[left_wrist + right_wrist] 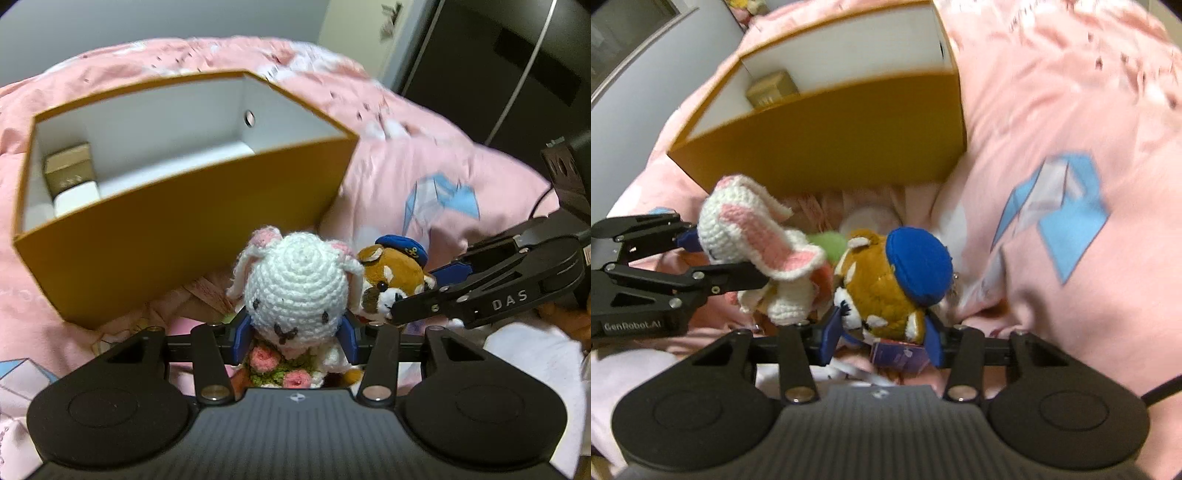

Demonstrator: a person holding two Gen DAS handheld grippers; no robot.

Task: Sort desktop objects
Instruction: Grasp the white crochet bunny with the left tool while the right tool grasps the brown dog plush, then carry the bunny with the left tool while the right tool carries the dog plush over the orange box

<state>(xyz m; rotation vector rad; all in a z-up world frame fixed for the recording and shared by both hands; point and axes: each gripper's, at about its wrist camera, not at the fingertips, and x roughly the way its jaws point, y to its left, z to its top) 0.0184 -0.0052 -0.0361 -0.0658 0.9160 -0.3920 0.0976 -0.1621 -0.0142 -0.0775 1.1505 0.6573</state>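
Note:
My left gripper [295,339] is shut on a white crocheted rabbit [299,288] with pink ears and a flower bouquet; the rabbit also shows in the right wrist view [750,236]. My right gripper [881,339] is shut on a brown plush red panda [882,291] with a blue cap; the panda also shows in the left wrist view [391,277], beside the rabbit. Both toys are held in front of an open orange box [177,210] with a white inside, also in the right wrist view [827,144]. A gold small box [68,168] lies in its left corner.
Everything sits on a pink quilt [424,166] with blue prints. A dark cabinet [517,66] stands at the far right. A white packet [75,199] lies in the orange box beside the gold one.

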